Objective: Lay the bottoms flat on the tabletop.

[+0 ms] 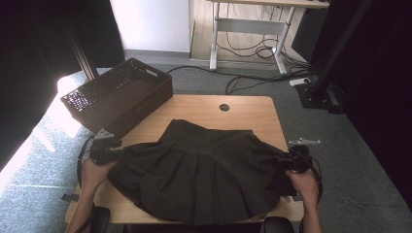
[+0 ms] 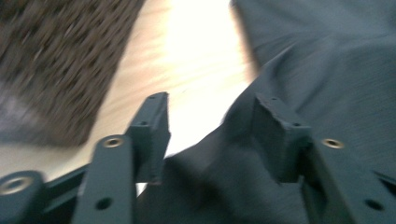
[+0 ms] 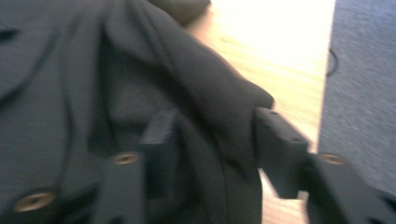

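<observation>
Skirt [image 1: 204, 174] flat, side hems between parted fingers of both grippers [image 1: 112, 149] [image 1: 287, 162], table [image 1: 252, 114] bare beyond.

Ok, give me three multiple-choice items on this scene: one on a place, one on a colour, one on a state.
1. Where does the basket stand?
A. at the table's far left corner
B. at the table's near right corner
C. on top of the skirt

2. What colour is the skirt?
A. white
B. black
C. red

3. How do the jaws of the left tool stand?
A. apart, with cloth between them
B. shut tight on the basket
C. shut on nothing

Key: 1 A, the high view shows it at the far left corner of the table; 2 B, the cloth is dark throughout; 3 A, the left gripper view shows a gap between them.
</observation>
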Demonstrator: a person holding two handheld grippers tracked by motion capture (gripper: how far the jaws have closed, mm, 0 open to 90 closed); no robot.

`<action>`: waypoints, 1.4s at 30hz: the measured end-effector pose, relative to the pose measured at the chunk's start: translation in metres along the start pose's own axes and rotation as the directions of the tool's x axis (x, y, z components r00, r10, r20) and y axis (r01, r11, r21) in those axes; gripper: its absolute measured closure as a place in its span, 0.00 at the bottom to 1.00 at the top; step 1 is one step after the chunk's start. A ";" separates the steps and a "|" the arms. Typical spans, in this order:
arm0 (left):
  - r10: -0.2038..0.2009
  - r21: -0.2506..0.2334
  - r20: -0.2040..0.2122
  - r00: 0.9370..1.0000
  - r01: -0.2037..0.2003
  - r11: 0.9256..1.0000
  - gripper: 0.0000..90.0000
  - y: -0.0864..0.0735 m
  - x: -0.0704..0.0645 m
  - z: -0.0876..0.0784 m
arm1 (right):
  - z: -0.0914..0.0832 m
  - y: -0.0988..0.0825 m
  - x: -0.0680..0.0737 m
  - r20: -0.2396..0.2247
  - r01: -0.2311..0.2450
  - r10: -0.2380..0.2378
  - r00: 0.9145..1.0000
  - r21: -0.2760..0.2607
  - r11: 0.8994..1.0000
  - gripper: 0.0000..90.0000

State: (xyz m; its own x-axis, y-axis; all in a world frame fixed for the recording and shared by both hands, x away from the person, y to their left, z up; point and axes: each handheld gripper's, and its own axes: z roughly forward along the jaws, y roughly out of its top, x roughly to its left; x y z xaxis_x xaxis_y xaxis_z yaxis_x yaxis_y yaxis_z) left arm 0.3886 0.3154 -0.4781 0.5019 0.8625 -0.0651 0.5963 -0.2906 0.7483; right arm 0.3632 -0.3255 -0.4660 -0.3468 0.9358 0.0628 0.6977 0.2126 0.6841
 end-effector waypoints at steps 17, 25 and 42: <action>0.076 0.249 0.065 0.995 -0.090 0.964 0.81 0.004 -0.024 0.067 | 0.055 0.005 0.019 -0.050 0.020 -0.011 0.999 0.184 0.983 0.93; 0.113 0.283 0.155 0.981 -0.153 0.947 0.83 -0.016 -0.052 0.045 | 0.040 -0.028 0.036 -0.148 0.044 -0.011 0.989 0.221 0.974 0.92; 0.085 0.181 0.082 0.993 -0.099 0.978 0.42 0.069 -0.047 0.102 | 0.061 0.057 0.042 -0.058 0.053 -0.049 0.997 0.069 0.996 0.40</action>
State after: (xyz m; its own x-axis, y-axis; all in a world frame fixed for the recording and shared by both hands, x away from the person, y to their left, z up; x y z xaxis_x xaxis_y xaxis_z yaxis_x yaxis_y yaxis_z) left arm 0.4703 0.2119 -0.4909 0.6004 0.7978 -0.0551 0.6475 -0.4446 0.6189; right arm 0.4267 -0.2570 -0.4681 -0.4166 0.9063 0.0712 0.7197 0.2810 0.6349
